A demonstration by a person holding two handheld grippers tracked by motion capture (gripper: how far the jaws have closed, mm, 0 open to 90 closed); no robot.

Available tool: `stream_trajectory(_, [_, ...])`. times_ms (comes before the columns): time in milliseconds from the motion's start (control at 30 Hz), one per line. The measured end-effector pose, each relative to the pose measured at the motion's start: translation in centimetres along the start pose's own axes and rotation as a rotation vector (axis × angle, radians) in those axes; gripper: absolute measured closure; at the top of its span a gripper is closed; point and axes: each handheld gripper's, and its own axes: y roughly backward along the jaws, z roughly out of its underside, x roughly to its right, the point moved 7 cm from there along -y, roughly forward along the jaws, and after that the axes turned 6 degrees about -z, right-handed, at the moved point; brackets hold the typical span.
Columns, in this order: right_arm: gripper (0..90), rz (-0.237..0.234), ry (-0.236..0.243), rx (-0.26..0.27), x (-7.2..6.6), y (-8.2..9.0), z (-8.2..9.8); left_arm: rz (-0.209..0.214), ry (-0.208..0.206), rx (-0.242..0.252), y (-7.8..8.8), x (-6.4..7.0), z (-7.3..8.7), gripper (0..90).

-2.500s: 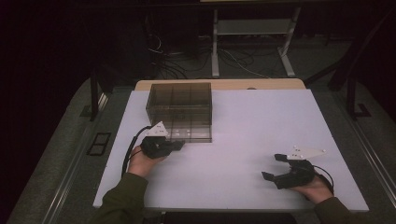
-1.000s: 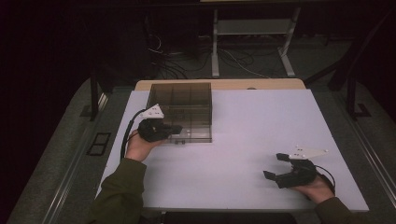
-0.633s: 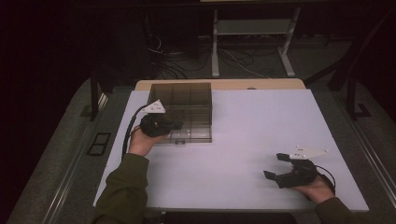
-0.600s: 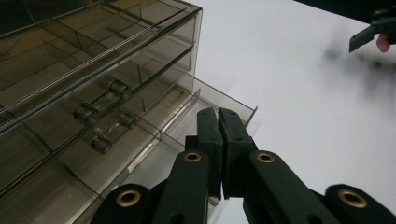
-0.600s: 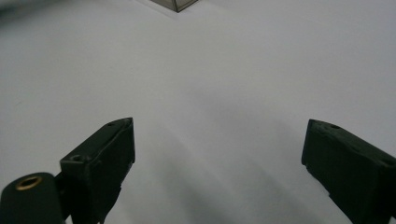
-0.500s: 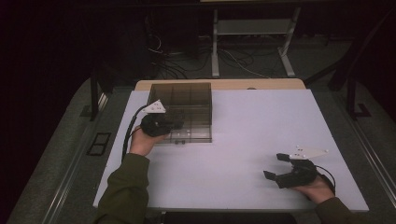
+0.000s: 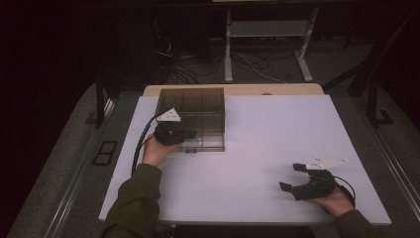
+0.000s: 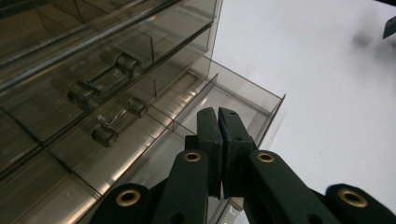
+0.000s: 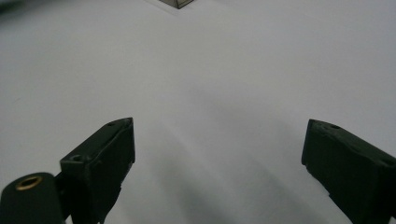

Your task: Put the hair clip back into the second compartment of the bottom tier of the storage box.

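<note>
left tongs (image 7: 190, 134) moved onto box (image 7: 198, 106) front edge, closed; right tongs (image 7: 292, 177) agape.

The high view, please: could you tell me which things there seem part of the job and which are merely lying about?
Seemingly in play:
- smoked plastic compartment box
- left gripper, shut, at the box's front
- right gripper, open over the table

Just about:
- floor cables
- metal stand

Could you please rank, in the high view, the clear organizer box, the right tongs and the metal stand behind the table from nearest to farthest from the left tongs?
1. The clear organizer box, right against the left tongs, at the table's far left.
2. The right tongs, across the table near its front right edge.
3. The metal stand, on the floor beyond the table's far edge.
</note>
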Motion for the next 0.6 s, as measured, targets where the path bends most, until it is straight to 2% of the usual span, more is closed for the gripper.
stream_trajectory(300, [8.9,0.0,0.0,0.001,0.0,0.0,0.0,-0.041,0.024,-0.016,-0.6,-0.5,0.5,87.4])
stream_trajectory(600, [8.9,0.001,0.001,0.0,0.0,0.0,0.0,-0.058,0.042,-0.012,-1.1,-0.7,0.7,87.3])
